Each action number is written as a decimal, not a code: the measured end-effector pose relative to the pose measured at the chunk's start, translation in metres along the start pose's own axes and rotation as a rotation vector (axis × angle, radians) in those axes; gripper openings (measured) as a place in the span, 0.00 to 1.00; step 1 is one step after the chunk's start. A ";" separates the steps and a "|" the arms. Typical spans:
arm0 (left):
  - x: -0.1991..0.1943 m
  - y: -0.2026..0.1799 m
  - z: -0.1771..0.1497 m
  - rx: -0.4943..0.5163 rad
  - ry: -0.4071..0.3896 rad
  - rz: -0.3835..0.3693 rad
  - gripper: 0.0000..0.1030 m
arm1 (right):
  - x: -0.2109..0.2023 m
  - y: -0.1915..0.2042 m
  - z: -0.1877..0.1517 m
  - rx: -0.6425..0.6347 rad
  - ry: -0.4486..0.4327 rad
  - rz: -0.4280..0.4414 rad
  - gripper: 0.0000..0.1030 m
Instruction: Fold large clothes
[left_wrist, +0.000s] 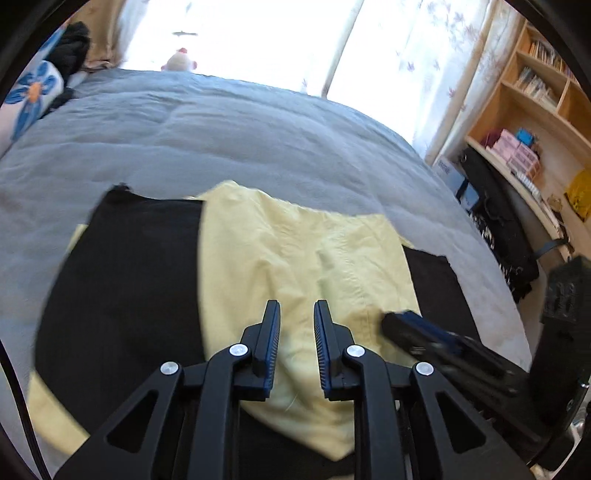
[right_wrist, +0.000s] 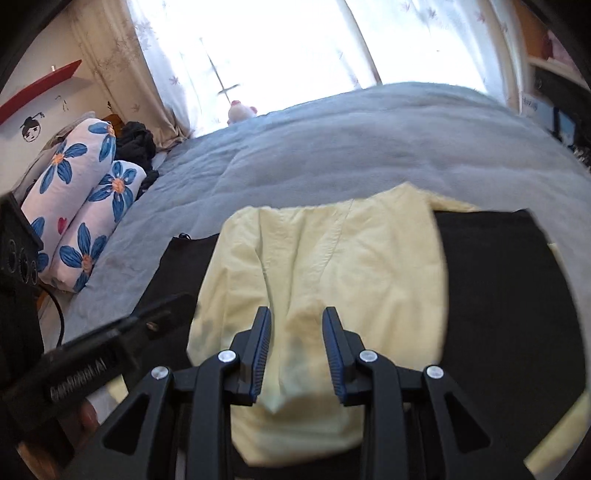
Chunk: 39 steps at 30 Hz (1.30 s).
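A pale yellow garment (left_wrist: 295, 251) lies folded into a strip on top of a black garment (left_wrist: 125, 280), both spread on a grey bedcover (left_wrist: 221, 140). My left gripper (left_wrist: 295, 306) hovers over the near part of the yellow cloth, open, with nothing between its pads. My right gripper (right_wrist: 295, 312) is also open above the same yellow garment (right_wrist: 351, 258), the black garment (right_wrist: 498, 295) showing on either side. Each gripper appears in the other's view: the right gripper (left_wrist: 395, 321) to the right, the left gripper (right_wrist: 173, 306) to the left, both blurred.
Two flower-print pillows (right_wrist: 85, 206) and a dark heap of clothes (right_wrist: 136, 144) sit at the bed's left end. A plush toy (right_wrist: 240, 109) stands by the bright curtained window. A wooden bookshelf (left_wrist: 535, 110) and a black bag (left_wrist: 495, 218) stand right of the bed.
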<state>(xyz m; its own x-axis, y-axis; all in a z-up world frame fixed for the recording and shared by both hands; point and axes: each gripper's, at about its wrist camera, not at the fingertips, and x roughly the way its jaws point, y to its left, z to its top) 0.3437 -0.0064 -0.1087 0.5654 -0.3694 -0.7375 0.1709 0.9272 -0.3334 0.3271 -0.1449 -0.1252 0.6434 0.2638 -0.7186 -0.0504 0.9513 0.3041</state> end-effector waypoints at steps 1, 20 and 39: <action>0.008 0.000 0.001 0.001 0.019 0.001 0.15 | 0.011 -0.002 0.000 0.007 0.015 -0.005 0.28; 0.026 0.027 -0.021 -0.057 0.136 0.114 0.12 | -0.004 -0.053 -0.026 0.111 0.081 -0.145 0.03; -0.181 -0.001 -0.043 -0.087 0.001 0.110 0.27 | -0.226 0.040 -0.021 -0.027 -0.196 -0.013 0.18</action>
<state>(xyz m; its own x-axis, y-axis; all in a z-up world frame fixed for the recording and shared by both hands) 0.2066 0.0569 -0.0005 0.5757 -0.2659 -0.7732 0.0368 0.9531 -0.3003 0.1640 -0.1635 0.0361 0.7805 0.2174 -0.5862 -0.0593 0.9591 0.2767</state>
